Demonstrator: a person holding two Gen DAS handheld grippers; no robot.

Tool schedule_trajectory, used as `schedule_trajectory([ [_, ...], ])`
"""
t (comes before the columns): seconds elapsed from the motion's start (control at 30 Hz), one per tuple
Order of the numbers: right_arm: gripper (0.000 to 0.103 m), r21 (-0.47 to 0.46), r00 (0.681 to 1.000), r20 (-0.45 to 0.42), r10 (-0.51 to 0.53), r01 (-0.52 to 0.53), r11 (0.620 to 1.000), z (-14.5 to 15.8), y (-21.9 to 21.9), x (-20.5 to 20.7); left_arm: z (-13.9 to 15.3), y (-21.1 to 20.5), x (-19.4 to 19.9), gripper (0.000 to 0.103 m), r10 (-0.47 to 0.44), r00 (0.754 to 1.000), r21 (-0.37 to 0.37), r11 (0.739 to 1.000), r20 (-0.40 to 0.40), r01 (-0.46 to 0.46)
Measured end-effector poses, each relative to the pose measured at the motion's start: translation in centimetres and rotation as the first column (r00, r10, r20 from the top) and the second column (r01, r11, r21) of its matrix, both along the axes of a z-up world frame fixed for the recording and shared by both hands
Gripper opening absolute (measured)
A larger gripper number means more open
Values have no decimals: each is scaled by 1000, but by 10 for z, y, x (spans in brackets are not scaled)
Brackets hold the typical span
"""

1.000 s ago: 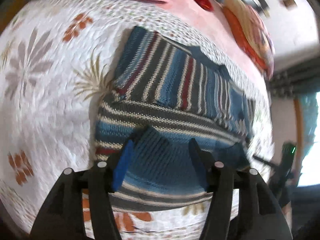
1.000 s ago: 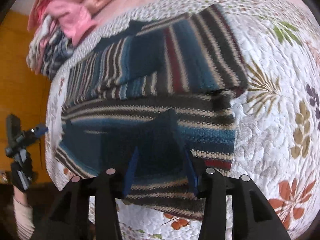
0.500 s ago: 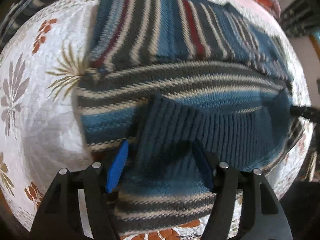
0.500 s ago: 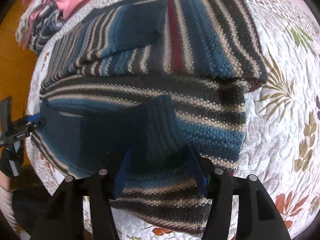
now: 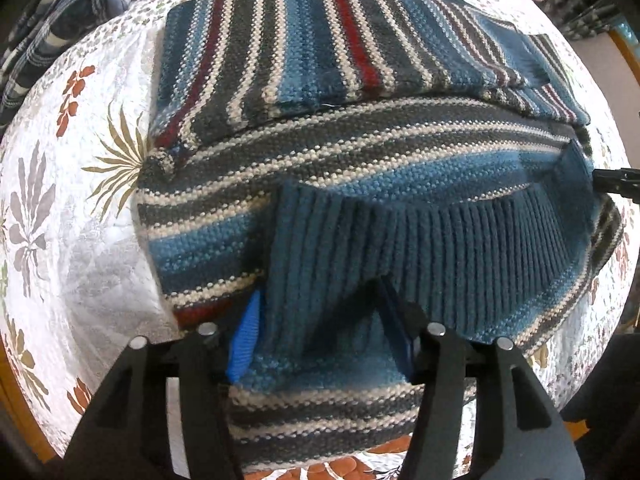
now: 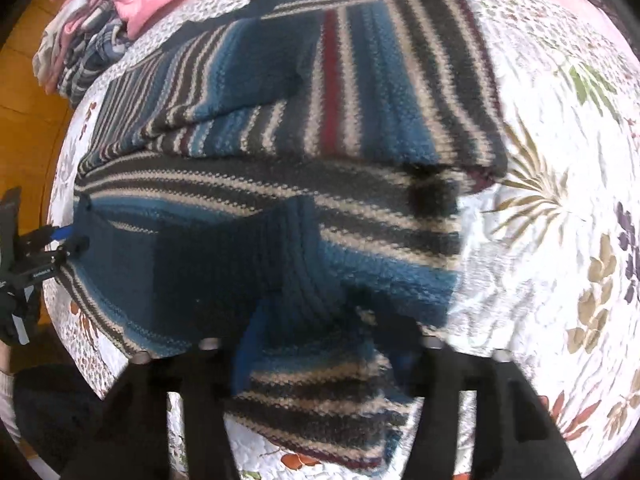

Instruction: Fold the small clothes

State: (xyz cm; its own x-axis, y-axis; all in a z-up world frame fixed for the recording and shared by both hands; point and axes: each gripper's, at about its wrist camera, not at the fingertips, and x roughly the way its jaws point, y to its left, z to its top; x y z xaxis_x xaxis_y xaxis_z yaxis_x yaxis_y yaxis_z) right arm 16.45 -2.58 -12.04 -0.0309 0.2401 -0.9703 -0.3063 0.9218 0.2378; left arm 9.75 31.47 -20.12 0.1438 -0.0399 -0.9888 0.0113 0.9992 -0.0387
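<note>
A knitted sweater point(image 5: 340, 60) striped in blue, grey, cream and red lies flat on the floral quilt point(image 5: 72, 208), its sleeves folded across the chest. Its ribbed blue hem point(image 5: 432, 240) is lifted and turned over the lower body. My left gripper point(image 5: 320, 320) is shut on the hem's left part, the knit bunched between its fingers. In the right wrist view the same sweater point(image 6: 380, 80) fills the frame, and my right gripper point(image 6: 316, 328) is shut on the hem point(image 6: 224, 264) at the other end. Each gripper's tip shows at the edge of the other's view.
A pile of other clothes, pink and plaid point(image 6: 100, 20), lies at the quilt's far corner; a plaid garment point(image 5: 52, 28) shows in the left wrist view too. The quilt point(image 6: 560, 200) spreads wide around the sweater. A wooden floor point(image 6: 24, 120) lies beyond the bed edge.
Both grippers have moved forward over the sweater, carrying the ribbed hem up across the lower body toward the collar. The folded flap now covers more of the stripes.
</note>
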Motion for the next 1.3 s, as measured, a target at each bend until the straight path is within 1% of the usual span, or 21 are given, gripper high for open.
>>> schedule_trajectory([
  [0.03, 59, -3, 1000, -7, 16, -16, 1000, -2, 4, -1, -2, 2, 1, 70, -1, 1000, 4, 1000, -1, 1],
  [0.07, 59, -20, 999, -12, 50, -51, 999, -5, 10, -4, -4, 2, 1, 70, -1, 1000, 1, 1000, -1, 1],
  [0.1, 53, -53, 997, -8, 81, -81, 995, -6, 18, -9, -6, 1, 1, 70, 1, 1000, -1, 1000, -1, -1],
  [0.13, 40, -89, 993, -5, 116, -116, 989, -8, 23, -10, -8, 2, 1, 70, 7, 1000, -6, 1000, -1, -7],
  [0.17, 33, -100, 989, -5, 147, -147, 984, -9, 27, -12, -9, 1, 0, 62, 10, 1000, -19, 1000, 1, -10],
  [0.2, 17, -70, 988, -12, 151, -152, 986, -7, 28, -12, -8, 1, 0, 56, 9, 1000, -40, 999, 2, -9],
  [0.23, 16, -41, 989, -13, 149, -150, 988, -4, 29, -12, -5, 0, -1, 47, 9, 1000, -45, 999, 8, -8],
  [0.27, 16, -48, 988, 11, 156, -155, 987, 2, 29, -12, -3, 0, -3, 31, 7, 1000, -44, 999, 14, -6],
  [0.33, 16, -33, 987, 37, 155, -154, 988, 13, 27, -12, 3, 5, -6, 13, 19, 1000, -78, 997, 22, -18],
  [0.37, 16, -13, 987, 49, 151, -151, 988, 20, 25, -12, 6, 8, -7, 11, 26, 999, -92, 996, 28, -23],
  [0.43, 16, 31, 987, 73, 144, -147, 989, 34, 17, -12, 16, 17, -10, 11, 35, 998, -135, 990, 53, -28],
  [0.5, 16, 97, 987, 106, 122, -132, 986, 53, 8, -11, 27, 22, -14, 10, 37, 996, -161, 987, 82, -23],
  [0.57, 16, 139, 985, 141, 100, -120, 983, 70, 1, -9, 44, 28, -17, 10, 51, 990, -198, 980, 128, -25],
  [0.7, 16, 193, 980, 198, 33, -72, 978, 97, -13, -2, 84, 40, -22, 10, 102, 968, -237, 970, 228, -46],
  [0.83, 16, 239, 970, 237, -50, -8, 971, 116, -27, 9, 119, 45, -5, 9, 162, 925, -245, 966, 343, -78],
  [0.93, 16, 275, 957, 259, -127, 52, 960, 127, -29, 21, 133, 50, 13, 9, 200, 888, -247, 964, 414, -102],
  [1.0, 16, 277, 950, 273, -152, 74, 958, 127, -21, 32, 133, 46, 28, 9, 210, 874, -240, 964, 439, -111],
  [1.13, 16, 242, 936, 301, -184, 111, 964, 124, -14, 68, 136, 44, 62, 9, 213, 854, -220, 968, 474, -119],
  [1.23, 16, 207, 929, 317, -193, 131, 970, 116, -8, 88, 134, 50, 79, 9, 250, 833, -263, 956, 493, -132],
  [1.27, 16, 192, 927, 321, -193, 136, 972, 112, -6, 98, 128, 52, 88, 9, 262, 828, -275, 952, 496, -137],
  [1.3, 16, 186, 926, 323, -195, 140, 972, 108, -3, 107, 124, 53, 95, 9, 265, 829, -270, 952, 493, -144],
])
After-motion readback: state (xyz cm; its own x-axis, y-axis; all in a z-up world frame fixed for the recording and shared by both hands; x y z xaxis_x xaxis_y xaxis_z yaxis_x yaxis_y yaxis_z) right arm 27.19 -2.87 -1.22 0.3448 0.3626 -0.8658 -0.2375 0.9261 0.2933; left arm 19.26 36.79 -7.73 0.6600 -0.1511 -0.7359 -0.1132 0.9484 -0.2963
